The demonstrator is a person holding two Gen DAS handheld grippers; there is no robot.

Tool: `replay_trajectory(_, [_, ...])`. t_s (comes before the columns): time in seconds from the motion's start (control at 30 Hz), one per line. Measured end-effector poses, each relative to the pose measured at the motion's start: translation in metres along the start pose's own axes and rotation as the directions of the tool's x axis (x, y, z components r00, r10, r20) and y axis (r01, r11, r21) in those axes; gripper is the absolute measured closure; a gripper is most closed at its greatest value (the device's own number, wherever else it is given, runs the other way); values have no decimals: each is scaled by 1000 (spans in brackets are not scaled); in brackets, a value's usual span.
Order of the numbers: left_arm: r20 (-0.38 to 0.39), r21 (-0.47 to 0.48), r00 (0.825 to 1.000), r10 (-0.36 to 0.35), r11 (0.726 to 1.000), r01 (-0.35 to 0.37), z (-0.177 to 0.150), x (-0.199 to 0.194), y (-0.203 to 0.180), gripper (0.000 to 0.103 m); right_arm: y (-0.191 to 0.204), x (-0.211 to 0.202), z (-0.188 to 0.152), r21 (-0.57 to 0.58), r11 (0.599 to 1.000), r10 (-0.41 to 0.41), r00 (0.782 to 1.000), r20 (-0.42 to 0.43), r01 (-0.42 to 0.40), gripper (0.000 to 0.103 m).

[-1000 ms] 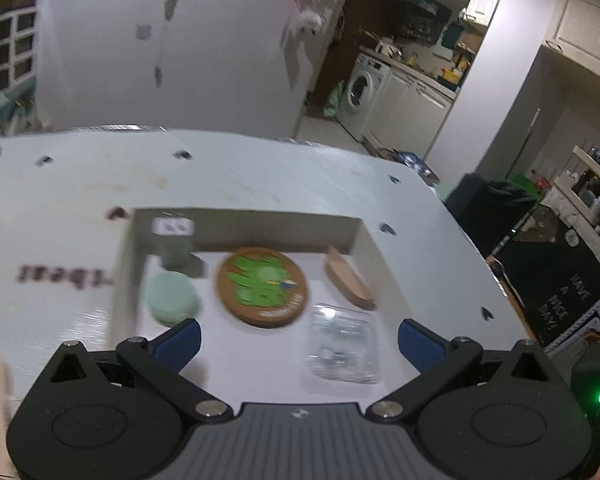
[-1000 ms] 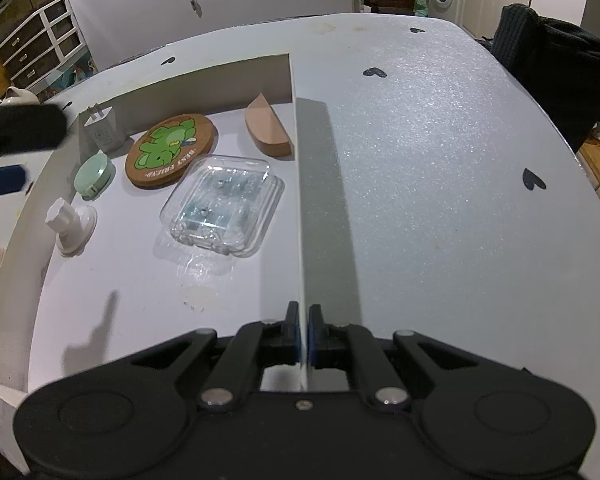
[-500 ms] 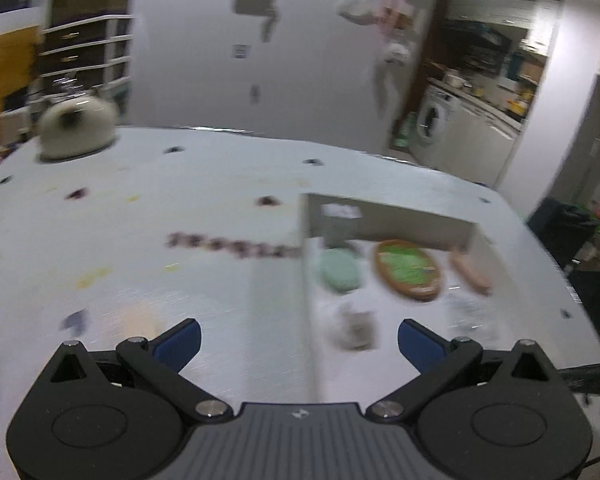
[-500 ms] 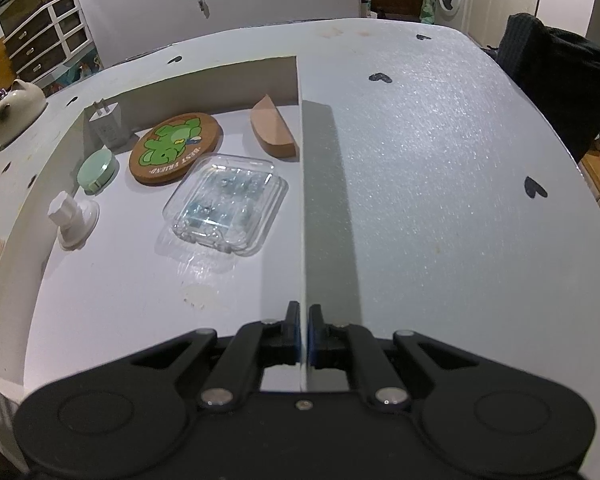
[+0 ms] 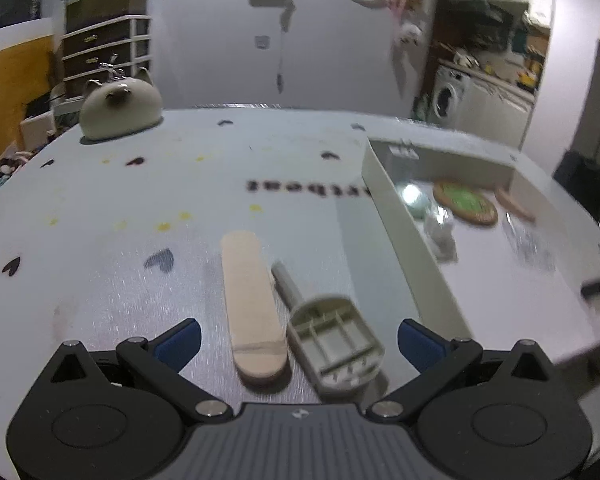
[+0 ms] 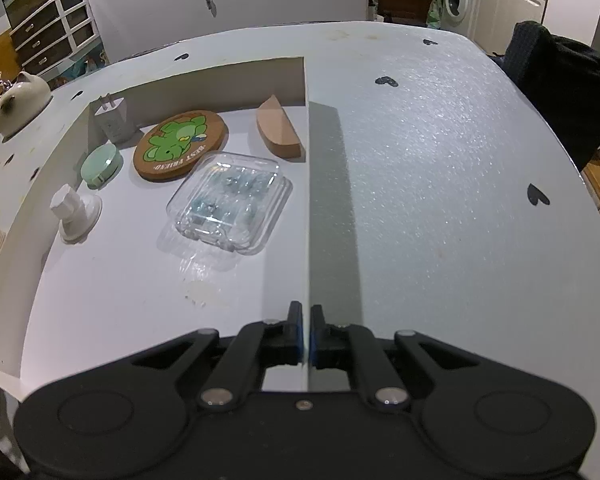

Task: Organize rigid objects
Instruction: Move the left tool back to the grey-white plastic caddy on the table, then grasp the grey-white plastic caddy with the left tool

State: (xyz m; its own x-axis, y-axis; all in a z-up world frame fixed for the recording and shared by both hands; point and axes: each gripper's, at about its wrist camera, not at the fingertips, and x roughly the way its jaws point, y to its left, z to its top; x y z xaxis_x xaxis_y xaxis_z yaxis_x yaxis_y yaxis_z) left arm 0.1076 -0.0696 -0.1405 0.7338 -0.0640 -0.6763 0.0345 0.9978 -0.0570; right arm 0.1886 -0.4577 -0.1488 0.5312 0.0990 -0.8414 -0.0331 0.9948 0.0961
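I count six things already in the tray (image 6: 304, 92): plug (image 6: 110, 120), green case (image 6: 101, 163), coaster (image 6: 179, 145), wood wedge (image 6: 278, 130), clear box (image 6: 230, 202), white knob (image 6: 74, 214). My right claw (image 6: 305, 334) is pinched on the tray's wall. My left claw (image 5: 298, 340) hangs wide open and empty over the stick (image 5: 250, 300) and scoop (image 5: 332, 338) lying side by side on the worktop (image 5: 100, 208), left to move, I judge.

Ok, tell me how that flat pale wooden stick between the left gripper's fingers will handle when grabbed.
The flat pale wooden stick looks stiff and probably light. Lying flush on the white table, it offers little edge, so the open left gripper may slip. Its flat faces shouldn't roll.
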Motion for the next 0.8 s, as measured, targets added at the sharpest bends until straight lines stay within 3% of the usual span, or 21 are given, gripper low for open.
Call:
replay_trajectory(0.37, [-50, 94, 998, 50, 995, -45, -22, 12, 9, 8, 1, 0, 0, -3, 1000, -5, 1000, 2, 5, 97])
replay_trajectory(0.53, [-19, 125, 998, 58, 991, -55, -8, 24, 9, 13, 2, 0, 0, -2, 1000, -10, 1000, 1, 10, 97])
replay_trajectory(0.8, [0, 268, 1000, -15, 963, 14, 23, 50, -8, 19, 3, 1, 0, 9, 1000, -19, 1000, 0, 19, 97])
